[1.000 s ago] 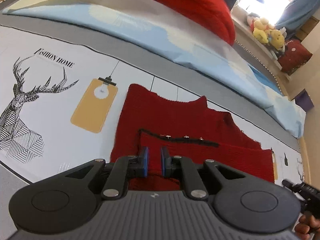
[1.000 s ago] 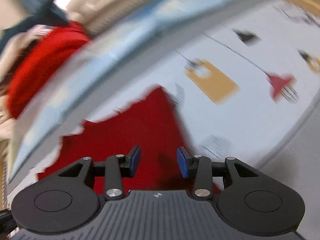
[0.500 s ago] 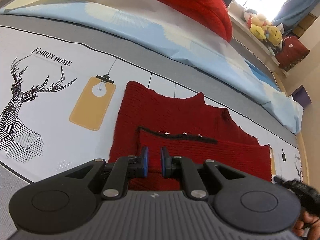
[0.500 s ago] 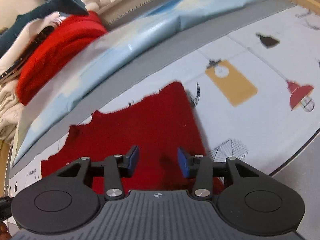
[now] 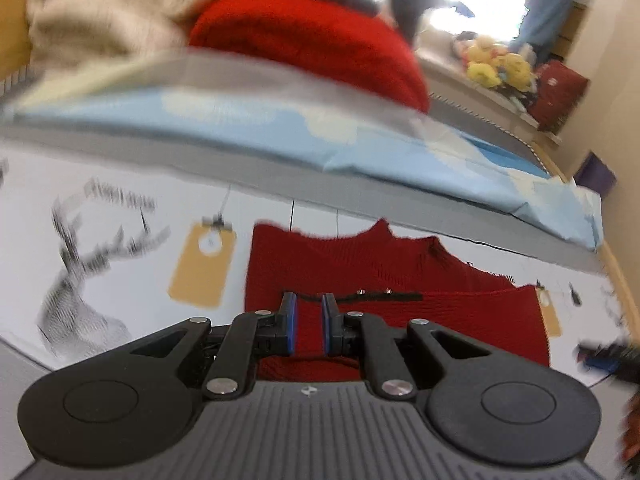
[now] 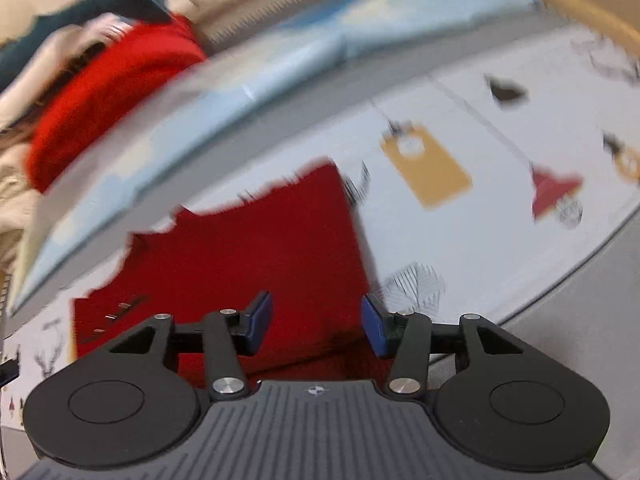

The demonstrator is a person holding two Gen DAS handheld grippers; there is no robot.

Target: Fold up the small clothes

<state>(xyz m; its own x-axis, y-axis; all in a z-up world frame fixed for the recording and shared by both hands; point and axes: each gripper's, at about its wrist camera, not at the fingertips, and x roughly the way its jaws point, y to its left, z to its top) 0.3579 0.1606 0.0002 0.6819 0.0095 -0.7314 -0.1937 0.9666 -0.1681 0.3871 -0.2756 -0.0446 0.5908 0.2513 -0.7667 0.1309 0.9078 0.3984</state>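
Red knitted garment [image 5: 384,276], partly folded with a dark trim strip across it, is laid flat on a white printed bedsheet [image 5: 132,264]. Behind it, a pale blue pillow [image 5: 280,128] and red blanket [image 5: 320,44] are seen. Left tongs [image 5: 308,322] are clenched, empty; right tongs [image 6: 316,326], just widened, are released above the garment.
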